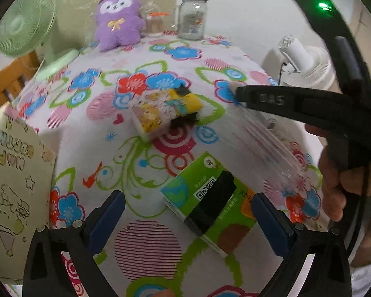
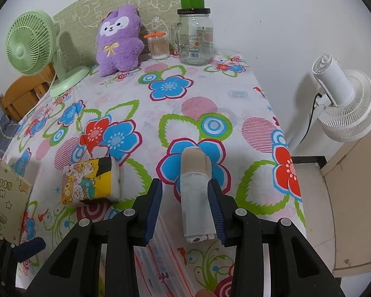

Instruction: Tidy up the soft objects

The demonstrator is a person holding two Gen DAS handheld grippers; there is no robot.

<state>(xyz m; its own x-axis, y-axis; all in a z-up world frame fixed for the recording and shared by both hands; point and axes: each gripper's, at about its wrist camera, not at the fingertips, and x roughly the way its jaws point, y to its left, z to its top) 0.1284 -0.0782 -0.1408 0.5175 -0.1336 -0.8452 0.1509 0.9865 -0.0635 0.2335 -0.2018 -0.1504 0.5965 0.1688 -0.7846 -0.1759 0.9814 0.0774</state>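
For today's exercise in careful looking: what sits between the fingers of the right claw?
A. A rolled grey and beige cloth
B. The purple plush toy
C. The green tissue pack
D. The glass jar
A: in the right wrist view the right claw has a rolled grey and beige cloth between its blue pads, while the purple plush toy and glass jar stand at the table's far edge.

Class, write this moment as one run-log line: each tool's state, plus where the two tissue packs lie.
left tool: open, over green tissue pack | right tool: shut on rolled cloth | yellow tissue pack: on tablecloth
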